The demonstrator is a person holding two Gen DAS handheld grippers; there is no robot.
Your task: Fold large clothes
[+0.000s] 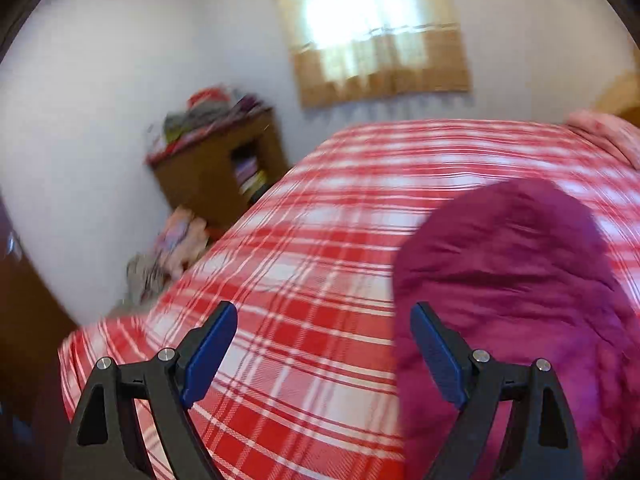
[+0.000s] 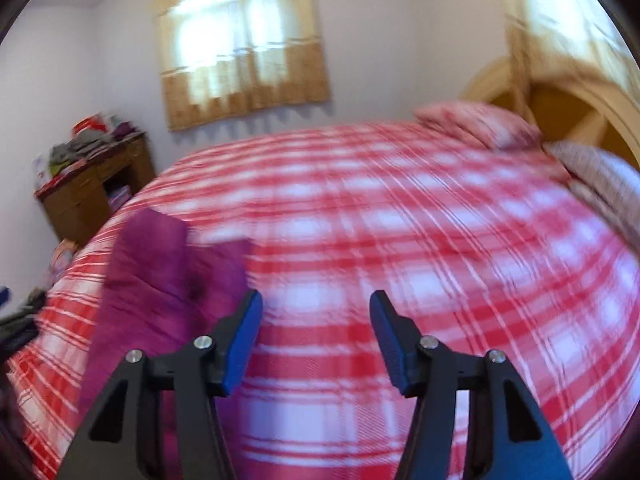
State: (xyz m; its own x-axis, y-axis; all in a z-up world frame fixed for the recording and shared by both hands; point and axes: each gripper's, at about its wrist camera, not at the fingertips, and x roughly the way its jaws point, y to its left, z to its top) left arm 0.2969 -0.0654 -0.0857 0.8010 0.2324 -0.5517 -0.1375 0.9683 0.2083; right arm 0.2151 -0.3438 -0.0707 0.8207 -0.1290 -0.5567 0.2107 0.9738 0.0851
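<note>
Left wrist view: the left gripper (image 1: 322, 320) is held with its jaws wide apart and empty over the plaid bedspread (image 1: 320, 216), and the magenta garment (image 1: 512, 280) is seen lying bunched just to its right. The right gripper (image 2: 316, 312) is spread apart and empty too, with the garment at its left finger. Only one layer could easily get pinched, or bedspread caught along with it, since everything's blurred; pillows (image 2: 480, 124) and a cluttered wooden cabinet (image 1: 216, 160) are well clear.

Both my wrist views look forward, close over the plaid bed (image 1: 320, 240) toward the curtained window (image 1: 376, 28); both share them.
</note>
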